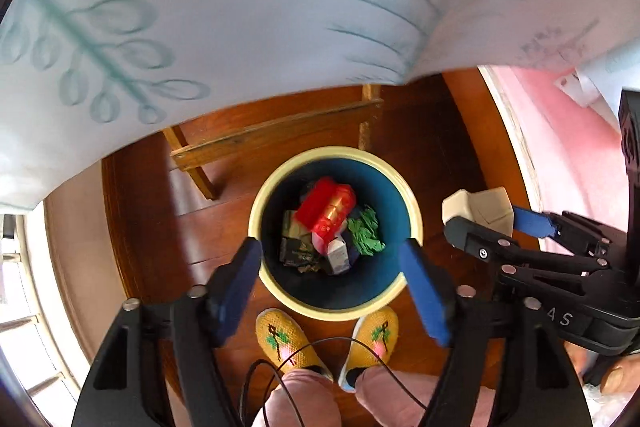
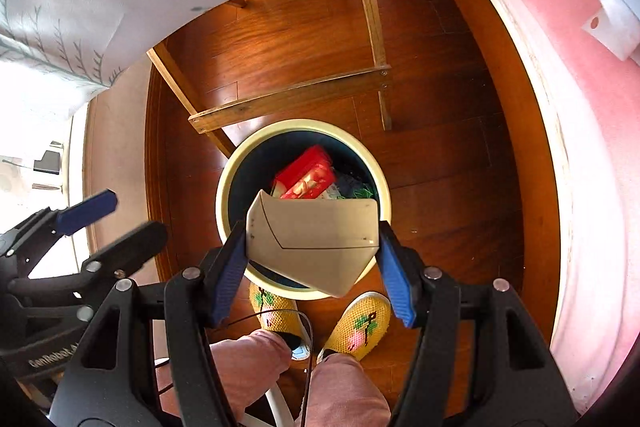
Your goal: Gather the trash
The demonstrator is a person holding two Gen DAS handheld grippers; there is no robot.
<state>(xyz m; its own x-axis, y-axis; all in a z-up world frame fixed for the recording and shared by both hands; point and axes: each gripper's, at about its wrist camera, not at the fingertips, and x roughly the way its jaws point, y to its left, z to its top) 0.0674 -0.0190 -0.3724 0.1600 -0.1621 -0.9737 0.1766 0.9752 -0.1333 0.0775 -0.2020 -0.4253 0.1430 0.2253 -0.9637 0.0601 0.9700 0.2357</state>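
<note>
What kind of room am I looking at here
Probably a room in a home: a wood plank floor, a table draped with a leaf-print tablecloth, and a small trash bin at someone's yellow knitted slippers.

Bin [image 1: 404,187] mouth open from above, beige carton [image 2: 316,239] covering its near half, tablecloth [image 1: 240,7] overhanging behind

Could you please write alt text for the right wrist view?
The right gripper holds a beige carton over a bin of trash on a wooden floor. The open left gripper is at left; yellow slippers below.
</note>
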